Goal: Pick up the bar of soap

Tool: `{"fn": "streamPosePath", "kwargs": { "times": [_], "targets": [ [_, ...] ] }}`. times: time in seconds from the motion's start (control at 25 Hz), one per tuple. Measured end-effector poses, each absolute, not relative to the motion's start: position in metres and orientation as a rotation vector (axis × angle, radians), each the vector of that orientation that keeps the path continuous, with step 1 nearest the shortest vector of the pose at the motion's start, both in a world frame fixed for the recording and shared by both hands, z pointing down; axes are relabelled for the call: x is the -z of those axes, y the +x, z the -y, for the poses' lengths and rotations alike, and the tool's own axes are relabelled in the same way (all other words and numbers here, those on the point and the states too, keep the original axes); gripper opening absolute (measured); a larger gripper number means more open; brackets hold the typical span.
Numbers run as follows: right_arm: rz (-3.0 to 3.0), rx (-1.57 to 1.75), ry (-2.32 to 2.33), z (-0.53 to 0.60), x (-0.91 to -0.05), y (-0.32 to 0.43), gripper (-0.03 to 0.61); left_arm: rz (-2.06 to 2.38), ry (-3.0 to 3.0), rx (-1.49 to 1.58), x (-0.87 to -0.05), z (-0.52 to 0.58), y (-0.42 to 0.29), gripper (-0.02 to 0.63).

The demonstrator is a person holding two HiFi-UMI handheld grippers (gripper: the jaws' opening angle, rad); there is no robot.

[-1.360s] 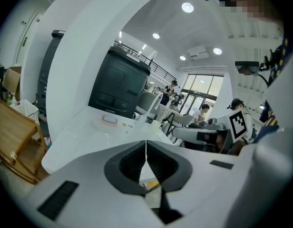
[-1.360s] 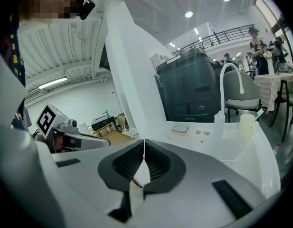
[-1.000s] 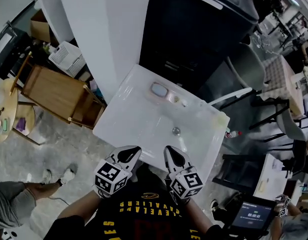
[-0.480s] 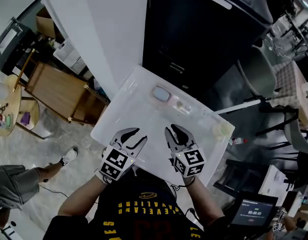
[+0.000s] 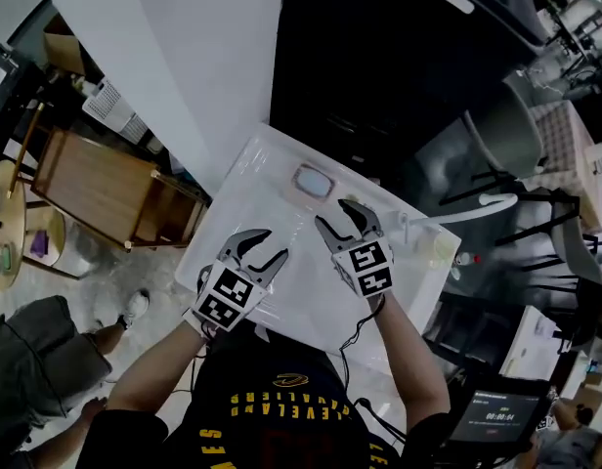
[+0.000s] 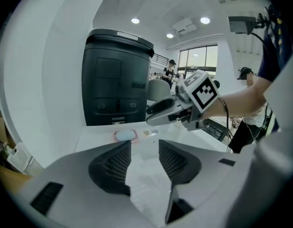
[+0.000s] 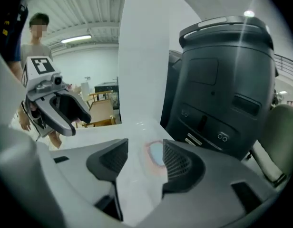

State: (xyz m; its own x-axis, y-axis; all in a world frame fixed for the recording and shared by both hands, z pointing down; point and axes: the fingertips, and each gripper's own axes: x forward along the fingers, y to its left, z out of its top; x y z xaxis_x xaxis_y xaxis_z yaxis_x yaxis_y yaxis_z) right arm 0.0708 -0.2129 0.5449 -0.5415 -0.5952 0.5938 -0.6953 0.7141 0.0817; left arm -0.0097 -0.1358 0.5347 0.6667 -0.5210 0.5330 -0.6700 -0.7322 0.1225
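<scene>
left gripper (image 5: 265,250) and right gripper (image 5: 338,215) over the white sink (image 5: 240,195), both jaws opening wide with nothing between them, bar of soap (image 5: 313,180) in pink dish (image 5: 295,183) at far rim, just beyond right gripper.

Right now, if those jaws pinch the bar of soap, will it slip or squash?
The bar of soap looks smooth and rounded, so it would probably slip under a pinch. It seems a solid lump, likely stiff, not squashy. It lies flat in a shallow pink dish, so it should not roll, though the dish may slide.
</scene>
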Motion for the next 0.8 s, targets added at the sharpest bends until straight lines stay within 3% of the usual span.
{"fn": "streamPosePath", "kwargs": {
  "times": [0.4, 0.8],
  "targets": [
    [1.991, 0.002, 0.706, 0.273, -0.620, 0.067, 0.256, 0.822, 2.601, -0.742, -0.561, 0.164, 0.001, 0.193],
    [1.885, -0.086, 0.523, 0.294, -0.668, 0.065, 0.258, 0.792, 2.576, -0.714, -0.571, 0.173, -0.003, 0.193]
  ]
}}
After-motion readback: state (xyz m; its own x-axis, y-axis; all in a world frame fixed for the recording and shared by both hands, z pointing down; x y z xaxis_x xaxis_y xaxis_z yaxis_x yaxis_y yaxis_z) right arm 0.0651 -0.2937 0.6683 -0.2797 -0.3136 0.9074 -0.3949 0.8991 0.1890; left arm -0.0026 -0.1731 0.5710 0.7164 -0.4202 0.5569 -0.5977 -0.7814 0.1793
